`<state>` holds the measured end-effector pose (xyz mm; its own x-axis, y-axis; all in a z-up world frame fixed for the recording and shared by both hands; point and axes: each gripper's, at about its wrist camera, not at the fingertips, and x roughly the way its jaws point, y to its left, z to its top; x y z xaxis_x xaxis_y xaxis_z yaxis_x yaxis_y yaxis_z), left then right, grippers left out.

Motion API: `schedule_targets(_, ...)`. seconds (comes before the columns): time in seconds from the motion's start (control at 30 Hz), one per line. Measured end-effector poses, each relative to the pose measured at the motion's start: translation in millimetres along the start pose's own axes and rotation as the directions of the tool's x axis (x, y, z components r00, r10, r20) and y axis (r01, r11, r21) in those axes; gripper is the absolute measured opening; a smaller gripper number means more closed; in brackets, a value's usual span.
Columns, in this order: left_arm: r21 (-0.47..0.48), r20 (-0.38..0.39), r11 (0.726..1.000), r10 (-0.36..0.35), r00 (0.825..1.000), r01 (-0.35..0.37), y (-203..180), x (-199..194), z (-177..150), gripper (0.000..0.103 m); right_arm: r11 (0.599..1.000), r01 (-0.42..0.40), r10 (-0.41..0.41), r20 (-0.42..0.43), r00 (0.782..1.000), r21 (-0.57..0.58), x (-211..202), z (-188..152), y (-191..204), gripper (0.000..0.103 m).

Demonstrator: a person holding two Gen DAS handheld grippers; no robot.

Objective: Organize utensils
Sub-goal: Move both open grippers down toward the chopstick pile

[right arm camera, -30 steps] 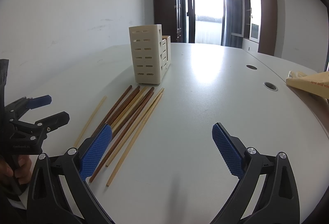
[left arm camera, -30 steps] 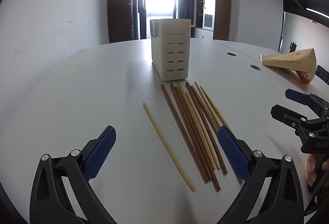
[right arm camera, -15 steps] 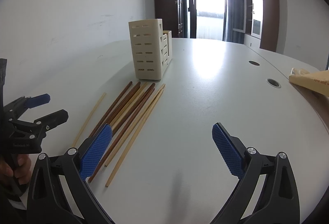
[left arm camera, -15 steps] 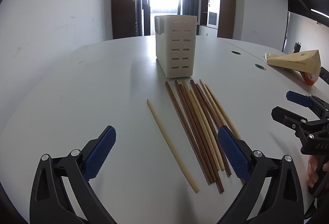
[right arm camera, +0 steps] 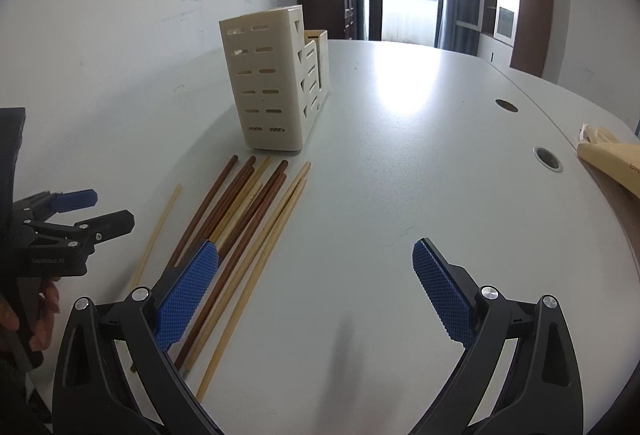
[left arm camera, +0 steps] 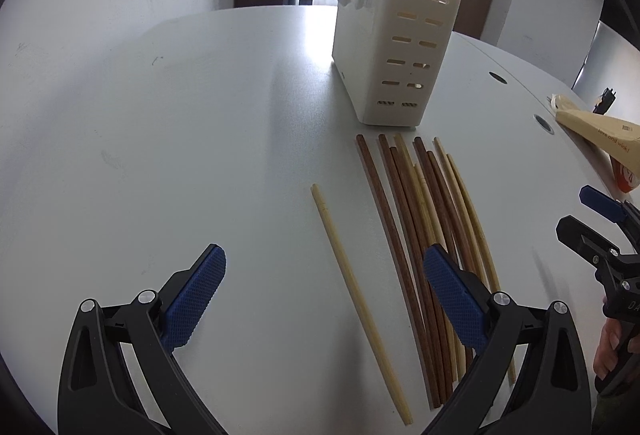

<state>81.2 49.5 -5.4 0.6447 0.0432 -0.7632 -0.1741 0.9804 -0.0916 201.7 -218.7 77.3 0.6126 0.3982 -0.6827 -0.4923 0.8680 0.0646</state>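
On the white worktop (left arm camera: 168,139) a loose bundle of chopsticks (left arm camera: 420,219), dark and pale, lies at centre right of the left view, just below the slotted cream holder (left arm camera: 394,51). One pale chopstick (left arm camera: 352,275) sits apart to their left. The left gripper (left arm camera: 324,299) spreads wide and empty above that single stick; the right gripper (right arm camera: 316,291) is likewise wide, holding nothing. These sticks look light, stiff, thin and prone to roll, so pinching near mid-length seems safest.

I see bare white table (left arm camera: 168,155) from 9 to 11 o'clock; slotted cream plastic caddy (left arm camera: 394,55) blocks 1 o'clock.
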Motion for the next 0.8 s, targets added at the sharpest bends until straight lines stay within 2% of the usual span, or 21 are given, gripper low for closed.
schedule_targets(0.1, -0.017, -0.041, 1.000, 0.006, 0.999, -0.007, 2.8, 5.9, 8.3, 0.097, 1.000, 0.007, -0.007, -0.049, 0.999, -0.002, 10.0, 7.3, 0.5, 0.099)
schedule_targets(0.3, -0.022, -0.109, 0.999, 0.037, 0.993, -0.039, 5.1, 19.5, 30.3, 0.097, 0.999, -0.023, 0.029, -0.154, 0.988, 0.042, 31.5, 25.2, -6.2, 0.099)
schedule_targets(0.43, -0.040, -0.168, 0.999, 0.002, 0.986, -0.009, 6.8, 28.2, 43.1, 0.097, 0.998, -0.030, 0.042, -0.198, 0.979, 0.063, 42.2, 37.5, -8.9, 0.099)
schedule_targets(0.63, -0.012, -0.203, 0.999, 0.032, 0.979, -0.035, 3.3, 38.9, 57.0, 0.096, 0.998, -0.024, 0.038, -0.261, 0.965, 0.055, 57.6, 50.3, -5.9, 0.099)
schedule_targets(0.7, -0.016, -0.234, 0.999, 0.028, 0.972, -0.032, 4.2, 46.0, 59.4, 0.094, 0.998, -0.022, 0.037, -0.282, 0.959, 0.058, 64.7, 52.9, -5.9, 0.099)
schedule_targets(0.8, -0.004, -0.267, 0.999, 0.049, 0.962, -0.052, 5.2, 54.8, 62.2, 0.085, 0.998, -0.012, 0.031, -0.303, 0.952, 0.064, 74.5, 56.2, -8.2, 0.099)
